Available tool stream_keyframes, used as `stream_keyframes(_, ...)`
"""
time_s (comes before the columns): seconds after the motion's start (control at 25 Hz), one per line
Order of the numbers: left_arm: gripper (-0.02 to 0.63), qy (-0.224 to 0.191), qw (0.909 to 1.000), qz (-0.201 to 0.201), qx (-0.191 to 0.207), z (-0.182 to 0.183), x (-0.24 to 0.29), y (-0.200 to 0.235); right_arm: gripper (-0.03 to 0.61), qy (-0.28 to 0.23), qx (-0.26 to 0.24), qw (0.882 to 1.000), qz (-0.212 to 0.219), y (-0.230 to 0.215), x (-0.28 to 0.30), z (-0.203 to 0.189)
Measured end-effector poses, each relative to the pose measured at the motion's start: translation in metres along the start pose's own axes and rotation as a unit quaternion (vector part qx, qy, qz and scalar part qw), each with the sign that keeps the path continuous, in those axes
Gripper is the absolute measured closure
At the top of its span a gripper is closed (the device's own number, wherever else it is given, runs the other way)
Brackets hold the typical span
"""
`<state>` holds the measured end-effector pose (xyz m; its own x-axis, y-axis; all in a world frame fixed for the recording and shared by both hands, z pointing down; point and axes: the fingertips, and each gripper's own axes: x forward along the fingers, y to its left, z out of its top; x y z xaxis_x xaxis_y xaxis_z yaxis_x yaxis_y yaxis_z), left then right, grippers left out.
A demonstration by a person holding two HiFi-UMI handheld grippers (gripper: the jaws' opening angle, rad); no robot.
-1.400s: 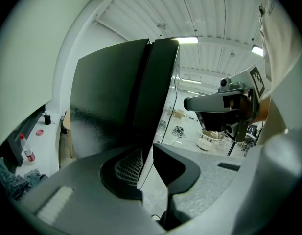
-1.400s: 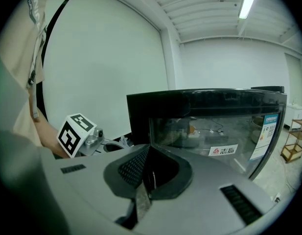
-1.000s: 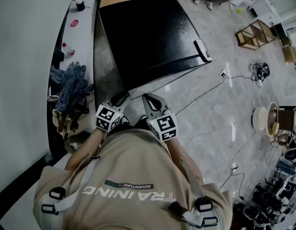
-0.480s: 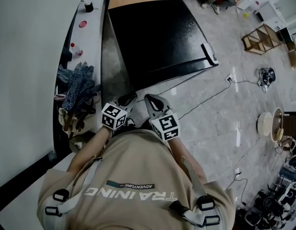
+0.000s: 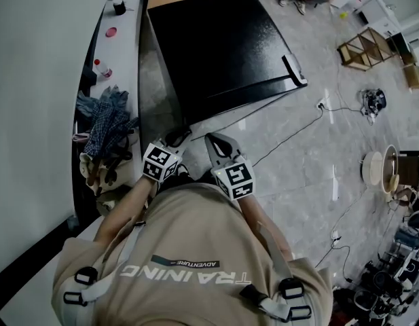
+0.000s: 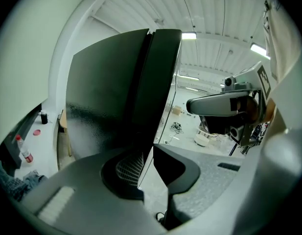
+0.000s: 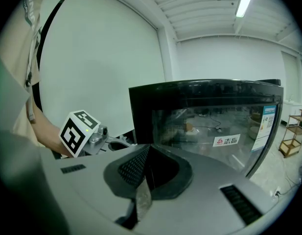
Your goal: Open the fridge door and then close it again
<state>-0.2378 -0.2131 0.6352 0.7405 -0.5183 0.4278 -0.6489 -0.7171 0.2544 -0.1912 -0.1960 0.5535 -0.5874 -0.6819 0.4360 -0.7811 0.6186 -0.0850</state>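
Left gripper has its jaws a narrow slit apart with nothing between them; right gripper has its jaws pressed together, also empty. Both sit side by side close to the person's chest, neither touching the fridge. In the head view the black fridge stands at 12 o'clock from them, its door looking shut. A heap of cloth lies at 9 o'clock and a floor cable at 2 o'clock

one black fridge, two grippers, the left gripper and right gripper, one bottle, one red lid, one wooden rack
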Motion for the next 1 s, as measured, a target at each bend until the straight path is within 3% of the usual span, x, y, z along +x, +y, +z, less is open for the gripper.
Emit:
stream_keyframes(0.52, 0.561, 0.02, 0.9993, 0.018, -0.025, -0.002, 0.001, -0.001, 0.583, -0.011, 0.006, 1.0, 0.014, 0.002, -0.009, -0.003)
stream_keyframes(1.0, 0.561, 0.032, 0.9961, 0.082, 0.002, -0.007, 0.0, 0.001, 0.583, -0.005, 0.005, 0.999, 0.033, -0.006, -0.038, -0.02)
